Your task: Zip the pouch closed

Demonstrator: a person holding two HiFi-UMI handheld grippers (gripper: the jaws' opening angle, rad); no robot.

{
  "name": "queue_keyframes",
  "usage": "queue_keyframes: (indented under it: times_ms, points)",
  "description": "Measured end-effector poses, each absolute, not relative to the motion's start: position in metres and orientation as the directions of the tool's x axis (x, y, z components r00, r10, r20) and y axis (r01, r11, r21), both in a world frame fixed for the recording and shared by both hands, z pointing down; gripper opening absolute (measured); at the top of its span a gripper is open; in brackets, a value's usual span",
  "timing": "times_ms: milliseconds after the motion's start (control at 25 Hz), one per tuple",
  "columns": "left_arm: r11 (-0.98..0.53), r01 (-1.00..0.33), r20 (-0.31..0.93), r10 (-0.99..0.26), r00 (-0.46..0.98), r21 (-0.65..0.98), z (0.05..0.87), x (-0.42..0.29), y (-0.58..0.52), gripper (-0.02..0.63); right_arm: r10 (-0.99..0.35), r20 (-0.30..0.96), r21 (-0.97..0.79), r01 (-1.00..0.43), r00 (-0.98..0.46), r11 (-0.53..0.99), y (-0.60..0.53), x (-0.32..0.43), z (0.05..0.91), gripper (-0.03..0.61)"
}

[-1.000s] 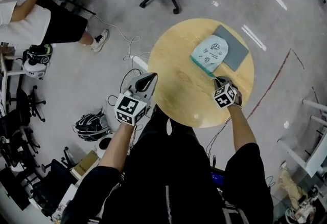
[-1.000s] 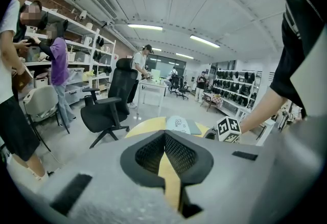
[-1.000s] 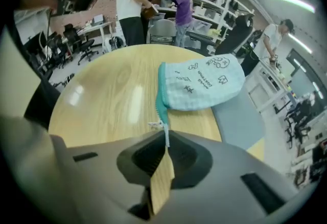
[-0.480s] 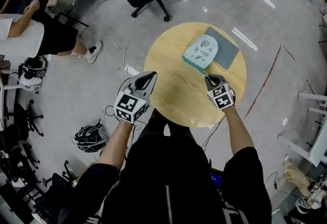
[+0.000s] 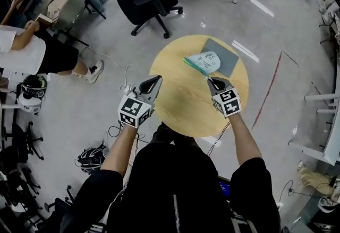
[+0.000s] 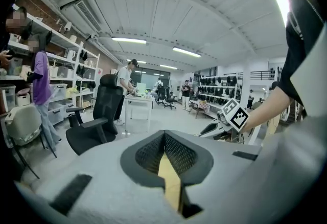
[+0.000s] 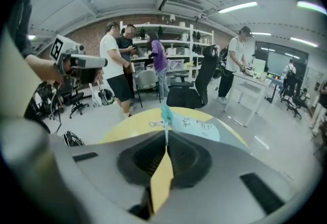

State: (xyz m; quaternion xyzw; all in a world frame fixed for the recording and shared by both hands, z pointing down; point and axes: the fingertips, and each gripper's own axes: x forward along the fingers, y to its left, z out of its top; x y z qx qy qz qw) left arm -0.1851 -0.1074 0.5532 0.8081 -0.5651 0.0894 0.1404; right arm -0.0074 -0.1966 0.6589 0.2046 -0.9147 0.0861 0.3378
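A pale teal pouch (image 5: 203, 61) with printed drawings lies on a grey pad (image 5: 226, 56) at the far side of the round wooden table (image 5: 183, 104). My right gripper (image 5: 212, 81) hangs just in front of the pouch; its jaws have just been closing and are shut on the teal zipper pull (image 7: 165, 115), which runs taut from the jaw tips to the pouch (image 7: 199, 127). My left gripper (image 5: 156, 78) is shut and holds nothing above the table's left edge. In the left gripper view, its jaws (image 6: 164, 136) meet, and only a sliver of table shows between them.
A black office chair (image 5: 146, 0) stands beyond the table. People sit and stand at the left (image 5: 32, 51). A white cable (image 5: 121, 64) and helmets (image 5: 32, 91) lie on the floor. A red line (image 5: 268, 93) runs to the table's right.
Both grippers have risen, the right one more and with a roll. The right gripper has kept the teal pull, and the pouch's near edge has lifted with it.
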Motion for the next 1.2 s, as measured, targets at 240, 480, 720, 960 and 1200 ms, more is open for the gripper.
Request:
queue_keyframes:
  times_ms: [240,480,720,960,1200]
  points:
    - [-0.396,-0.913,0.252,-0.878,0.407,0.096,0.530,-0.168,-0.125,0.005,-0.367,0.589,-0.082,-0.505,-0.720,0.859,-0.193,-0.006,0.614,0.011]
    - [-0.483,-0.872,0.209,-0.848,0.487,0.073,0.510,-0.135,-0.141,0.006,-0.394,0.499,-0.150,-0.524,-0.772,0.838,-0.178,0.002,0.564,0.011]
    - [-0.545,-0.837,0.184,-0.818,0.545,0.056,0.503,-0.101,-0.148,0.006,-0.415,0.461,-0.147,-0.528,-0.785,0.836,-0.167,0.012,0.536,0.011]
    - [-0.601,-0.799,0.180,-0.784,0.594,0.018,0.494,-0.074,-0.155,0.006,-0.431,0.448,-0.137,-0.537,-0.783,0.832,-0.172,0.021,0.519,0.011]
    - [-0.680,-0.733,0.174,-0.726,0.665,-0.033,0.485,-0.039,-0.150,0.007,-0.432,0.434,-0.160,-0.539,-0.791,0.827,-0.167,0.025,0.508,0.011]
